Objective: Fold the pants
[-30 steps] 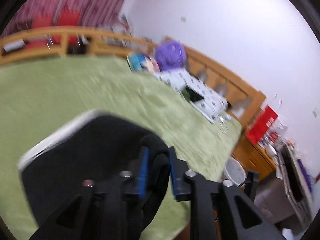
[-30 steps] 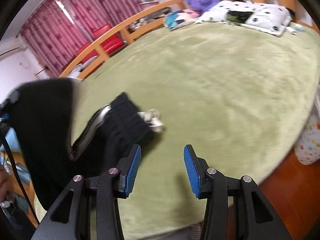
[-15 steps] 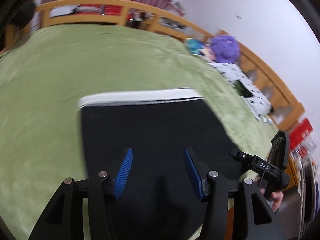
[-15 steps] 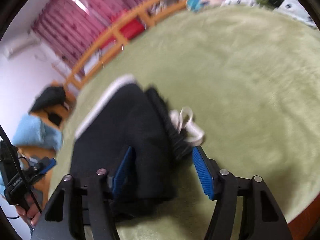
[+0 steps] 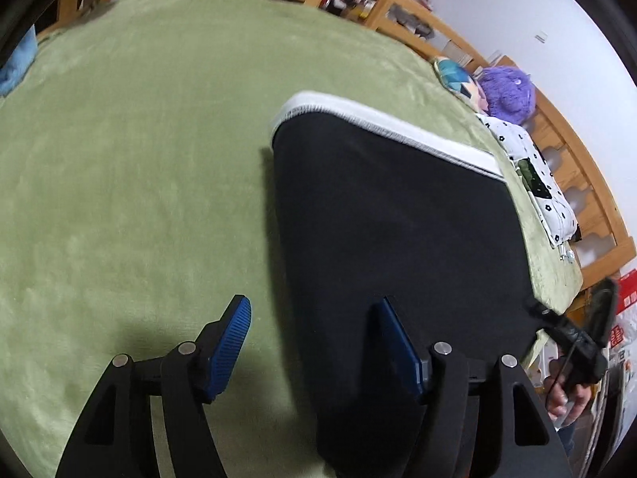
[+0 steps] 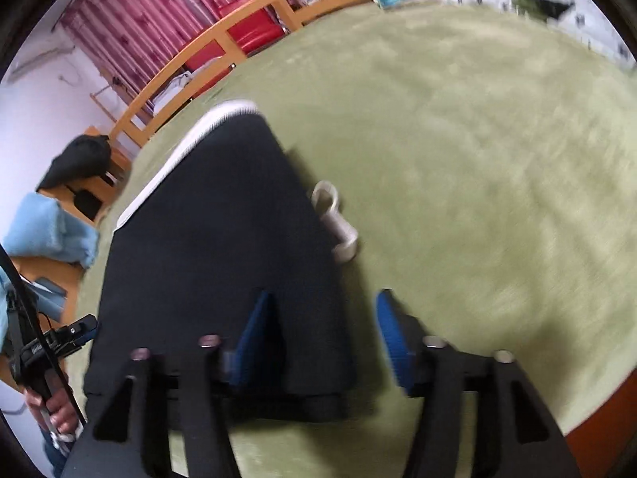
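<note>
— Where were the pants, and what did they look like?

— The black pants (image 5: 398, 247) lay folded into a flat, roughly trapezoid slab on the plush green bed cover (image 5: 131, 183), near its front edge. The cloth was matte and dark, with a white band (image 5: 382, 127) stitched along the far edge. From the right wrist view, a white drawstring (image 6: 334, 219) looped out from the fabric onto the cover, on the pants' right side.

— And the claws?

— The left gripper (image 5: 314, 342) had its jaws parting, with ribbed blue pads (image 5: 229, 342); one finger was over bare cover and the other over the black cloth, the left edge of the pants lying between them, unpinched. The right gripper (image 6: 322, 338) was likewise spreading, straddling the pants' right front corner, gripping nothing.

— Anything else around?

— A curved wooden bed rail (image 5: 402, 20), a fuzzy purple plush toy (image 5: 507, 91), a white spotted pillow (image 5: 537, 183), and pleated red curtains (image 6: 151, 12). A hand (image 6: 53, 406) held the left tool's handle in the right view.
</note>
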Demonstrator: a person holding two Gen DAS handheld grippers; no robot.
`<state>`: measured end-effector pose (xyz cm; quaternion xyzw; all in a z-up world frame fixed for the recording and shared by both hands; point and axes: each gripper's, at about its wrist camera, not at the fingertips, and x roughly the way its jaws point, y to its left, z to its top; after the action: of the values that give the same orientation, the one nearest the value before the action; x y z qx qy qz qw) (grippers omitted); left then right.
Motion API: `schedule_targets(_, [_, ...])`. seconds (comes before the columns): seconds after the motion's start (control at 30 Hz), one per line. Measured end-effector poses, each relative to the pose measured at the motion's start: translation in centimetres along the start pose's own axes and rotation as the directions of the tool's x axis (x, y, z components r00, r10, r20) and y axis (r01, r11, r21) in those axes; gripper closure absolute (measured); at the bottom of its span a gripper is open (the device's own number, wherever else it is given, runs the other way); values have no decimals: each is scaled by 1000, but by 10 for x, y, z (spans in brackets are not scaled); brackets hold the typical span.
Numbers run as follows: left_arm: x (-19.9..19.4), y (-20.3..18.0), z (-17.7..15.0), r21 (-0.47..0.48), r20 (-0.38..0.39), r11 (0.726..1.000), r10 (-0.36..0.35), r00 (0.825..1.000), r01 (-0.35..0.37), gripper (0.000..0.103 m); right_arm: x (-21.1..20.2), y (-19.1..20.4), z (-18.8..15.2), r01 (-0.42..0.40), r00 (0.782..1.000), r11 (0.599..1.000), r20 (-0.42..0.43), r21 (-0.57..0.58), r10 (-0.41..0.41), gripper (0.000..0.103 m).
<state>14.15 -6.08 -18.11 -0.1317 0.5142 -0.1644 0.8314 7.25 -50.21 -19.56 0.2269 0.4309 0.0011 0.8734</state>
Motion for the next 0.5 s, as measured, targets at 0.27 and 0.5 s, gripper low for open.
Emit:
schedule_targets(0.27, [22,3,5,-15,-26,1000,-25,999,24,38,17,22,36,60,997,988,-39,-139,-66,37])
schedule_targets(0.5, [31,-1,10,15,-26,1000,12,1000,-12,37,22,18,43,59,998,990,-18,-124,-61,35])
